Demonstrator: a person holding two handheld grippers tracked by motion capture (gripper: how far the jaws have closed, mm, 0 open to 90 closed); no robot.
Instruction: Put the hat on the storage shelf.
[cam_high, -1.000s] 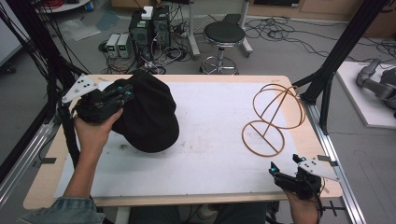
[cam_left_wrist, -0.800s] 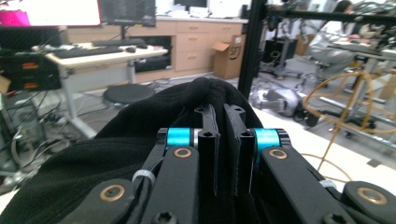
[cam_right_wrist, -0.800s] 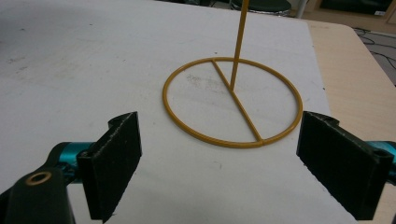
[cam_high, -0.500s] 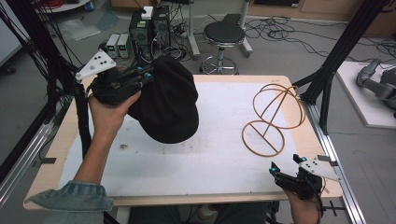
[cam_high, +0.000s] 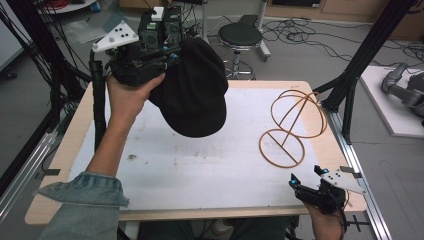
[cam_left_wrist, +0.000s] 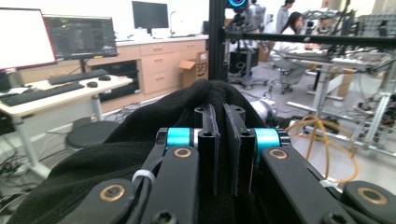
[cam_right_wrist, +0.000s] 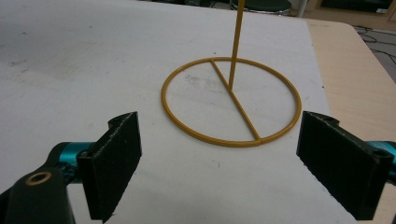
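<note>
A black cap (cam_high: 195, 92) hangs in the air above the back left of the table, held by my left gripper (cam_high: 167, 57), which is shut on its edge. In the left gripper view the two jaws pinch the black cap (cam_left_wrist: 187, 107) fabric between them. A yellow wire hat stand (cam_high: 290, 125) stands on the table's right side, with a round base ring (cam_right_wrist: 231, 105) and an upright rod. My right gripper (cam_high: 306, 181) rests open at the front right corner, just short of the base ring, jaws wide apart with nothing between them.
A white mat (cam_high: 200, 160) covers most of the wooden table (cam_high: 65, 150). Black frame posts (cam_high: 360, 65) rise at the right edge. A round stool (cam_high: 240, 37) and cables lie on the floor behind the table.
My left gripper has lifted the cap off the table and carried it up and toward the back. The right gripper has stayed in place.
</note>
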